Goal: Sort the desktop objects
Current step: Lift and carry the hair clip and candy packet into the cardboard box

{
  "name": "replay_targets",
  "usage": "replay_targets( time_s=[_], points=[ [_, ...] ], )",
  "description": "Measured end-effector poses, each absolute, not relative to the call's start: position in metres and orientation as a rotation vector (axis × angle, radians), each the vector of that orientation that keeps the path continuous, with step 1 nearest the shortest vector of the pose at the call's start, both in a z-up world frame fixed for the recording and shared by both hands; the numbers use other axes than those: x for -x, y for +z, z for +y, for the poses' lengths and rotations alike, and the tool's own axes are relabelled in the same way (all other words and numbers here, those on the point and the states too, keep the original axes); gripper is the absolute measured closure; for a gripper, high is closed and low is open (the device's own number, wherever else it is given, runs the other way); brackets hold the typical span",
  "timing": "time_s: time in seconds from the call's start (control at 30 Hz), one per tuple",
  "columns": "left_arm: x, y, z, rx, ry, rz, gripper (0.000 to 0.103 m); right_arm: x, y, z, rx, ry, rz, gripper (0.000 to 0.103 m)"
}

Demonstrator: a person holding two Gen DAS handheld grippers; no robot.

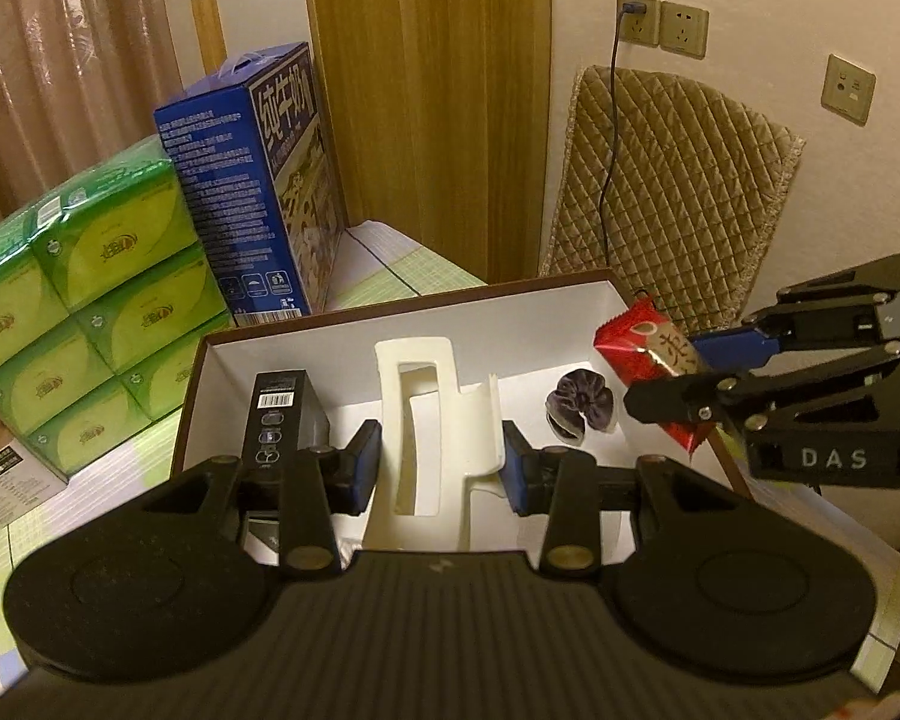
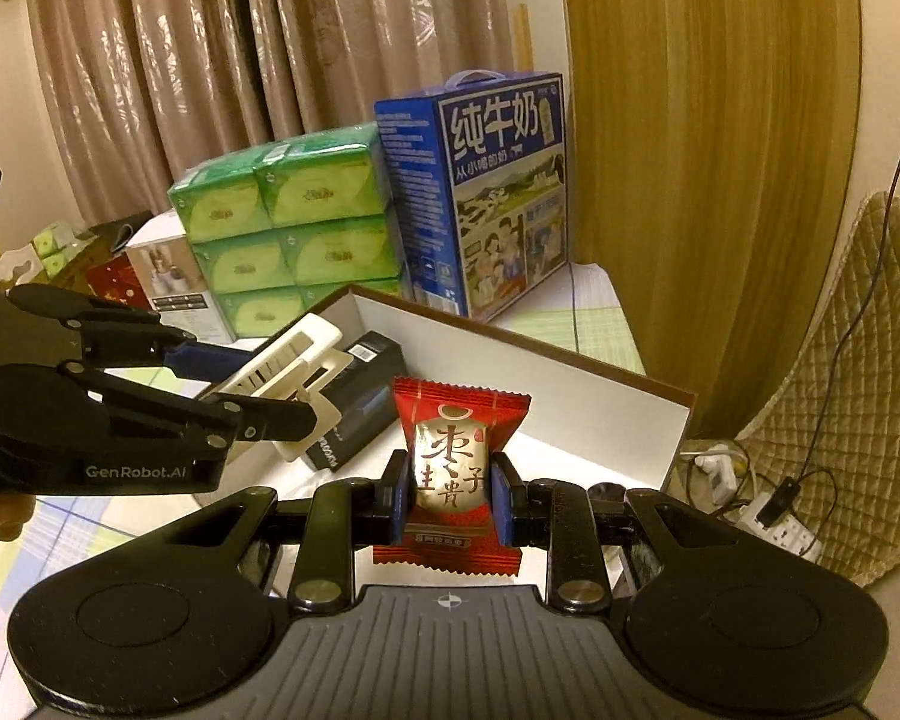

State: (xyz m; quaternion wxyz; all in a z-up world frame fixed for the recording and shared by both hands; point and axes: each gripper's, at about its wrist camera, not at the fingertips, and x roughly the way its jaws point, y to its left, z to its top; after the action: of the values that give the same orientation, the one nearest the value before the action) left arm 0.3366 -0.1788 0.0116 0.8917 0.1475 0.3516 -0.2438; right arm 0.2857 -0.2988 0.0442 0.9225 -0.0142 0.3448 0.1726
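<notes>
Curtains and a wooden panel stand behind a table with a pale checked cloth, and a shallow white box (image 1: 570, 300) sits on it.

Between the pads of the right gripper (image 2: 447, 495) sits a red snack packet (image 2: 459, 450). The jaws are closed tight on its middle. The packet stands up tall, its long side pointing away from the gripper and up. It hangs in the air over the right end of the box, near the right wall, not yet down inside.

The left gripper (image 1: 441, 459) has its jaws on both sides of a white plastic holder (image 1: 432, 420). The blue pads look just beside it or touching it, but I cannot tell if they squeeze it. The holder's long side points away from the gripper, and it seems to rest in the middle of the box.

Just left of the holder is a black carton (image 1: 279, 420) with a barcode. To its right lies a dark purple scrunchie (image 1: 579, 405) on the box floor, below and a little left of the packet.

The right gripper is nearer the bare spot by the scrunchie, so the packet probably needs to go straight down there.
</notes>
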Motion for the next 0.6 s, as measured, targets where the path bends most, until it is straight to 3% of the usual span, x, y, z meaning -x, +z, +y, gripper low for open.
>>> replay_targets(
  time_s=[0.6],
  points=[
    [-0.408,-0.026,-0.197,-0.297,-0.465,0.843,0.067,-0.353,0.014,-0.302,0.068,0.324,0.778,0.079]
  ],
)
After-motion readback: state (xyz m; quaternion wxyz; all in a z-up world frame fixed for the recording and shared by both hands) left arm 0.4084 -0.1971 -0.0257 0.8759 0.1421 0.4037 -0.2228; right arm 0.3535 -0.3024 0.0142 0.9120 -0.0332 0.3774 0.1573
